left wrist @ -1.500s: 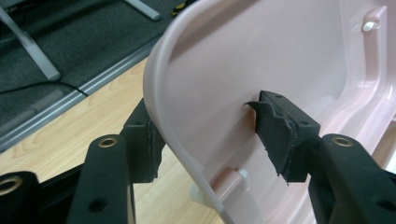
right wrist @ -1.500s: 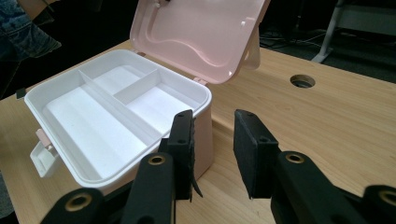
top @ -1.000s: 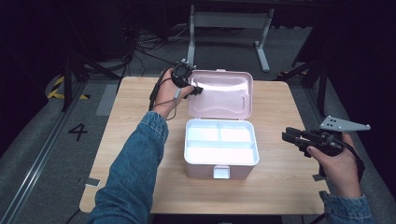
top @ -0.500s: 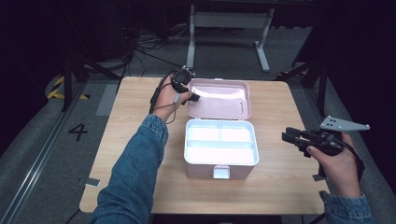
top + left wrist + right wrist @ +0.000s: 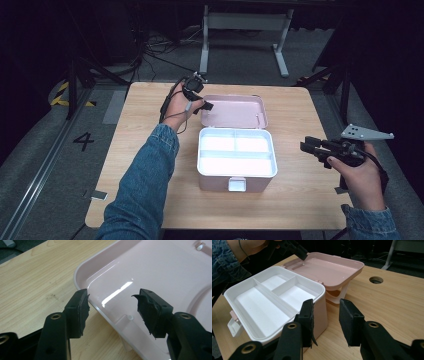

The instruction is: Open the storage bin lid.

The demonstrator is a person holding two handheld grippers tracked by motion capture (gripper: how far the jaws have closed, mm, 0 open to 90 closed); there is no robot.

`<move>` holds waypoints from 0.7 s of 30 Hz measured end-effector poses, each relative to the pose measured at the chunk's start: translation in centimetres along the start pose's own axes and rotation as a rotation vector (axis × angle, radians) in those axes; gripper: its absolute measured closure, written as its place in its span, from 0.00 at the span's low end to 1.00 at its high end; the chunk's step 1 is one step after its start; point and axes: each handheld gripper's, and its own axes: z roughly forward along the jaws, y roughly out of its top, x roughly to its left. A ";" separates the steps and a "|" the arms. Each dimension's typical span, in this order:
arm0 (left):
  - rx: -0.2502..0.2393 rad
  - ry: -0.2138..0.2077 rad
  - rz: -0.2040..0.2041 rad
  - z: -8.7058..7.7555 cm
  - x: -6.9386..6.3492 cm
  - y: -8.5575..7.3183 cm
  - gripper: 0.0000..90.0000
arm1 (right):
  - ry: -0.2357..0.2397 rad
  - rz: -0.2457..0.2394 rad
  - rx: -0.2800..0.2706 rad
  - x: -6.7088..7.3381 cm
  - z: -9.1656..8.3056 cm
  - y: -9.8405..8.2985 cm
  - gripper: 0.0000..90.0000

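A pink box [image 5: 220, 182] with a white divided tray inside stands open in the middle of the wooden table. Its pink lid [image 5: 235, 111] lies folded back flat behind it. My left gripper [image 5: 204, 105] is at the lid's near-left corner. In the left gripper view it [image 5: 112, 307] stands open, one jaw outside the lid's rim [image 5: 82, 287], the other over the lid's inside, pads not pressing. My right gripper [image 5: 306, 146] hovers right of the box. Its jaws [image 5: 325, 315] have just been opening, with nothing between them, next to the box's wall [image 5: 322, 312].
A white latch [image 5: 237, 184] hangs on the box's front wall. A round cable hole [image 5: 376, 279] sits in the tabletop past the lid. A metal frame [image 5: 245, 22] stands on the floor behind the table. Bare wood lies left and right of the box.
The lid has gone from raised to lying flat behind the box. My left gripper followed its corner down. The right hand stayed put while its jaws widened.
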 end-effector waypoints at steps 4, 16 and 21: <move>-0.029 0.014 0.007 -1.1 -0.3 0.0 0.43 | -0.002 0.000 0.000 -0.1 0.0 0.0 0.73; -0.164 0.039 0.103 -8.8 -3.0 -2.0 0.39 | 0.007 -0.007 0.020 -0.9 1.5 0.8 0.68; -0.181 0.057 0.140 -12.3 -4.0 -4.1 0.37 | 0.012 -0.018 0.028 -1.1 2.1 1.2 0.66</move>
